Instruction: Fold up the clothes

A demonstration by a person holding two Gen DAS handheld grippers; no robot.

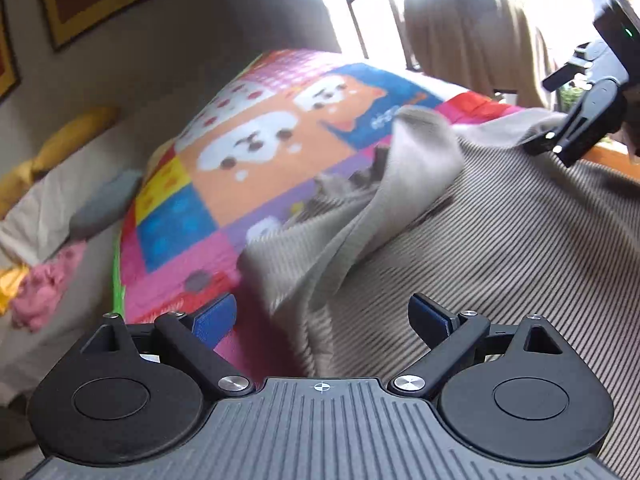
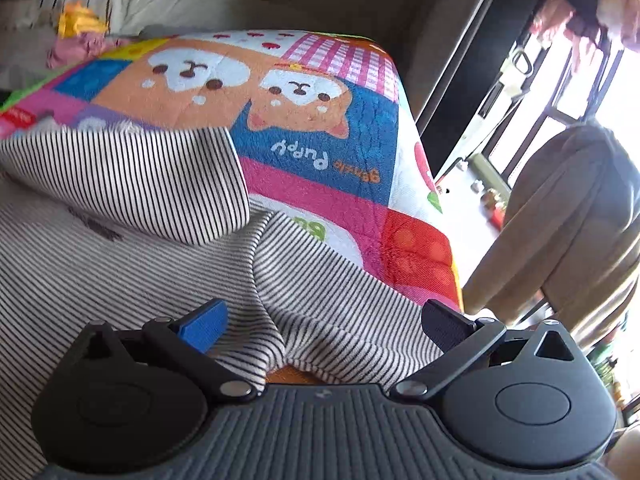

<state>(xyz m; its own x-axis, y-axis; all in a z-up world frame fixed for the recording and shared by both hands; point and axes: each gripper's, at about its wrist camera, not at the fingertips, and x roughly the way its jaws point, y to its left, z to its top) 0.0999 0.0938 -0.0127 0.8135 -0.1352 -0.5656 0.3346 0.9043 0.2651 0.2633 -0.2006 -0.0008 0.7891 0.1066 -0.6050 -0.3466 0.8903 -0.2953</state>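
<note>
On the bed, in the left wrist view, we note the striped garment (image 1: 500,240) spread over the colourful puppy quilt (image 1: 256,140), its near-left portion bunched and turned back. Our left gripper (image 1: 320,320) hovers spread wide, empty, over the garment's left edge. The right gripper (image 1: 560,140) sits far right at the cloth; we cannot tell its state there.

In the right wrist view, our right gripper (image 2: 324,324) stands wide apart, empty, above the garment's rumpled near edge; a folded flap lies far left.
</note>
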